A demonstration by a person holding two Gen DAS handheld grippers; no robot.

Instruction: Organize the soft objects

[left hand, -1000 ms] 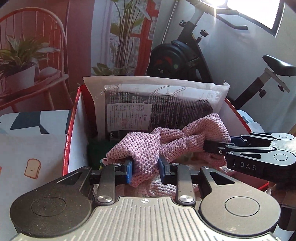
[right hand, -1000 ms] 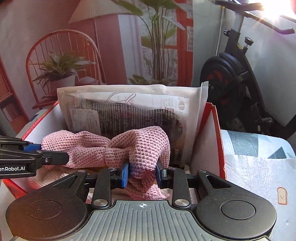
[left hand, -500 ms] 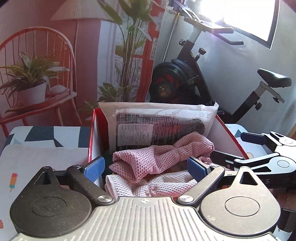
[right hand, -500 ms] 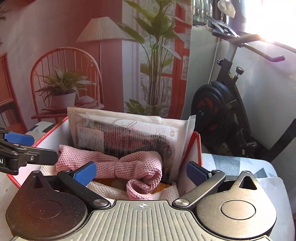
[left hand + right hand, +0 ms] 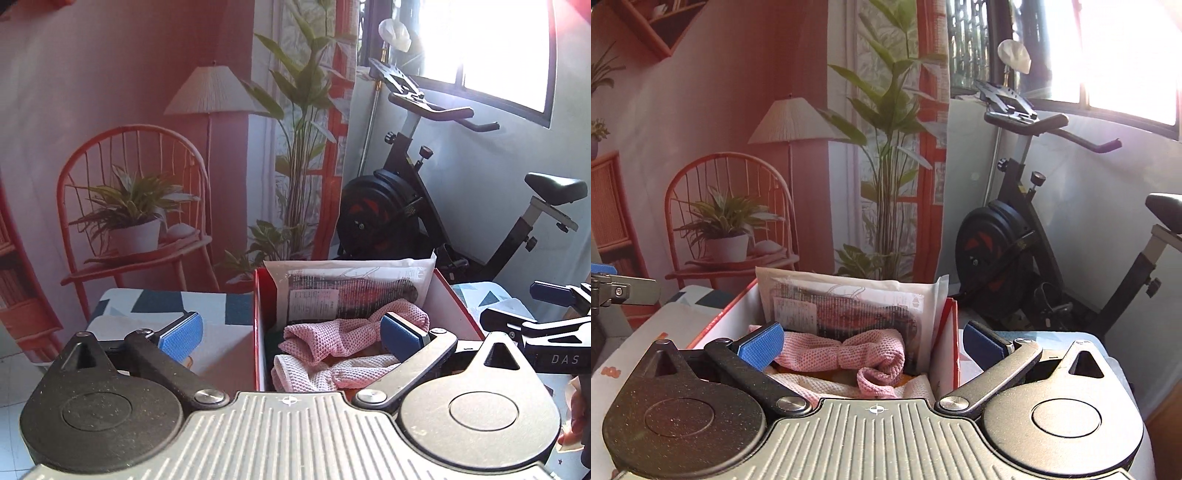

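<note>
A pink knitted cloth [image 5: 332, 338] lies loose in a red and white box [image 5: 260, 332], on top of a paler pink cloth [image 5: 314, 376]. The pink cloth also shows in the right wrist view [image 5: 846, 354], in the same box [image 5: 945, 354]. My left gripper [image 5: 291, 334] is open and empty, held back above the box's near side. My right gripper [image 5: 873, 343] is open and empty too, held back from the box. The right gripper also shows at the right edge of the left wrist view [image 5: 546, 314].
A plastic-wrapped packet [image 5: 351, 291] stands upright against the box's far wall. The box rests on a patterned cloth-covered table [image 5: 155, 314]. Behind are an exercise bike [image 5: 424, 206], a red chair with a potted plant [image 5: 136, 221] and a floor lamp [image 5: 210, 92].
Both grippers opened and let go of the pink knitted cloth, which dropped into the box. Both grippers then pulled back and up, away from the box.
</note>
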